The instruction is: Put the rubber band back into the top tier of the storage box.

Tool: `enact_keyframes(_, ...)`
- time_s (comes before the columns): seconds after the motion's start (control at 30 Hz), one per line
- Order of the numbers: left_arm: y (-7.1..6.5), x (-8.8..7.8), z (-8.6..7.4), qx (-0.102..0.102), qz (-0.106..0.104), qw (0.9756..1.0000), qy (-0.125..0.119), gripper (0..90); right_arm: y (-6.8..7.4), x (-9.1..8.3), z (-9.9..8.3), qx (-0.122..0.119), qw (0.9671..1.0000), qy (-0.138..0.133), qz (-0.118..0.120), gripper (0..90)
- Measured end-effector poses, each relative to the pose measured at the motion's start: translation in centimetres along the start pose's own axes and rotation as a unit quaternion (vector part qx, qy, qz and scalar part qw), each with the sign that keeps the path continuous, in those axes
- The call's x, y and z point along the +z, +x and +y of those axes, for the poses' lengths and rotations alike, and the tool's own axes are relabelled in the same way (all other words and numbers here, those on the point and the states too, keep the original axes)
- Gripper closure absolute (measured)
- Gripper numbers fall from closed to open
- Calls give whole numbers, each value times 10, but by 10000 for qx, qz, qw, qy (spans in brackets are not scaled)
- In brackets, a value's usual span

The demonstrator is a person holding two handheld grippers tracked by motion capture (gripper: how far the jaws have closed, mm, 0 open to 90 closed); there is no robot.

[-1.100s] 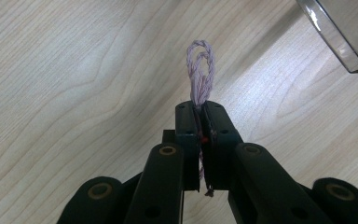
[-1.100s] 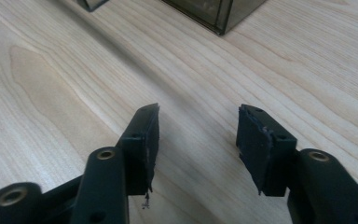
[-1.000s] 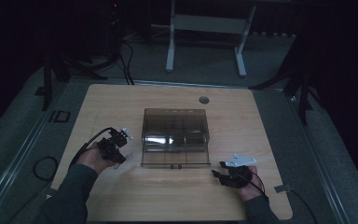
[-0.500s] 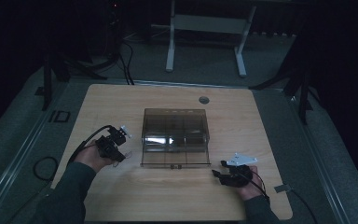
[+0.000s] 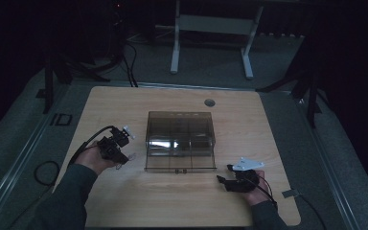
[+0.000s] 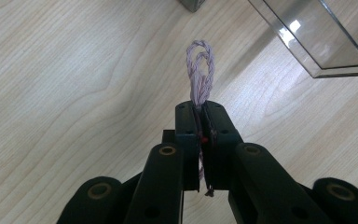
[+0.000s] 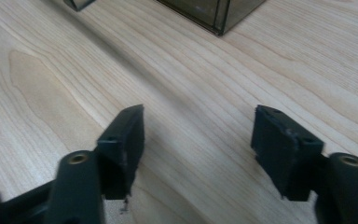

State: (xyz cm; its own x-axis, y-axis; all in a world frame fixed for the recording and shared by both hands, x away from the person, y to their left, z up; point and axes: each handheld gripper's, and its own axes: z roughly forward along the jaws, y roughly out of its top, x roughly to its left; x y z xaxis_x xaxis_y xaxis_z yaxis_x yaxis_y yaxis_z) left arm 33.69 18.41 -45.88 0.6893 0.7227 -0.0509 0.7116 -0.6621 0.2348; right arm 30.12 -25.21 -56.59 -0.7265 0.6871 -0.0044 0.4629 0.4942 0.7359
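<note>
Left gripper [image 6: 199,135]: clenching a loop of twisted pink-and-white cord [image 6: 200,74], which is standing up out of the closed jaws, just left of the box.
Right gripper [image 7: 198,140]: hanging released, jaws wide apart, holding nothing, over bare wooden table [image 7: 51,70] at the near right.
Clear compartment box [image 5: 180,139]: sitting mid-table, its lid looking closed.
Done: cord is being held, lifted off the table.
Left, by judgement: opening the box and placing the cord in a compartment; the free gripper is probably waiting to help.
</note>
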Motion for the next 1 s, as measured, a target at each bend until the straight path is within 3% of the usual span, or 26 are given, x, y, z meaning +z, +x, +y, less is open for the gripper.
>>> enact_keyframes(0.4, 0, -7, 5, 83, 13, 10000, -27, 859, -1, 2, 1, 121, 9998, 87, -147, 205)
enact_keyframes(1.0, -3, -18, 12, 234, 46, 9996, -145, 859, -1, 3, 1, 125, 9997, 134, -147, 153)
